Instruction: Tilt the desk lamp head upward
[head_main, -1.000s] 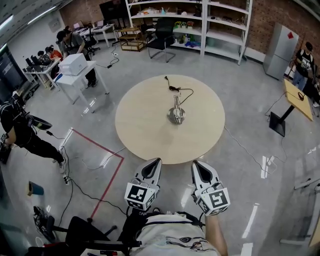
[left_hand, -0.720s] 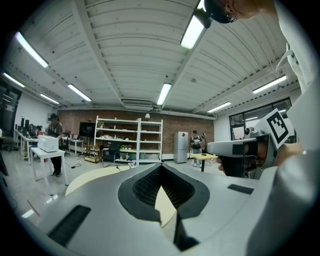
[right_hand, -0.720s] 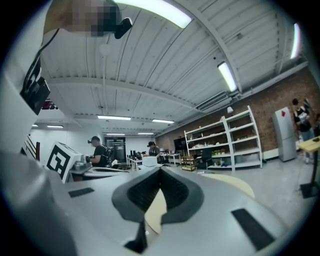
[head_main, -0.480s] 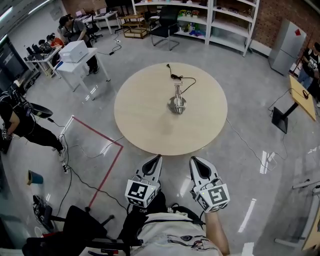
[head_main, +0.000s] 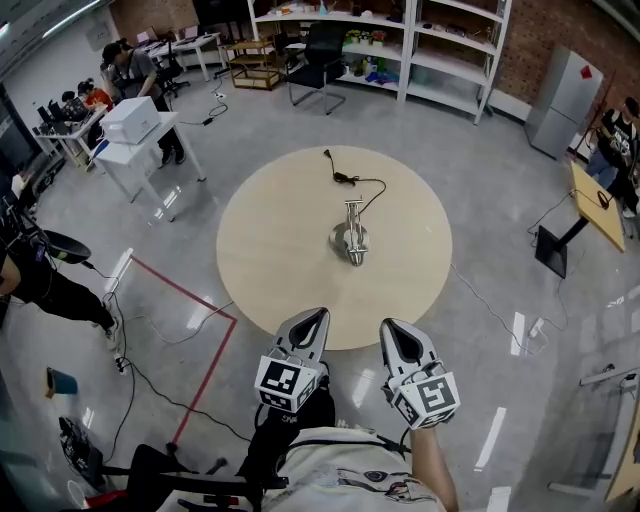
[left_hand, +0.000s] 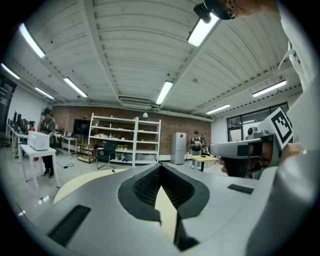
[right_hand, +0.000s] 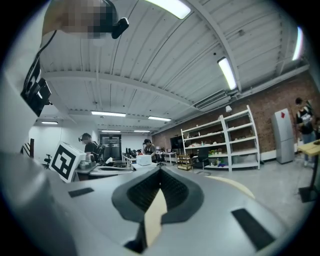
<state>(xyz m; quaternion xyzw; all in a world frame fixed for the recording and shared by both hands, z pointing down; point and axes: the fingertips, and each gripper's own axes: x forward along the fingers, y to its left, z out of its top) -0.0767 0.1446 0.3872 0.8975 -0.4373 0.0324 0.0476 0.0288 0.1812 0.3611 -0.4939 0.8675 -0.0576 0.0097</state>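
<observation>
Lamp (head_main: 350, 240) sits near the middle of the table (head_main: 260, 270), straight ahead of you and well apart from both grippers, its arm running away toward the cord (head_main: 352, 180). Left gripper (head_main: 313, 318) and right gripper (head_main: 391, 328) are both closed and empty, about equally near.

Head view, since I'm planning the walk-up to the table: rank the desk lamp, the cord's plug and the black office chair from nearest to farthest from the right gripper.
From the right gripper:
1. The desk lamp, in the middle of the round table, just ahead.
2. The plug, near the table's far edge.
3. The black office chair, beyond the table, in front of the shelves.
</observation>
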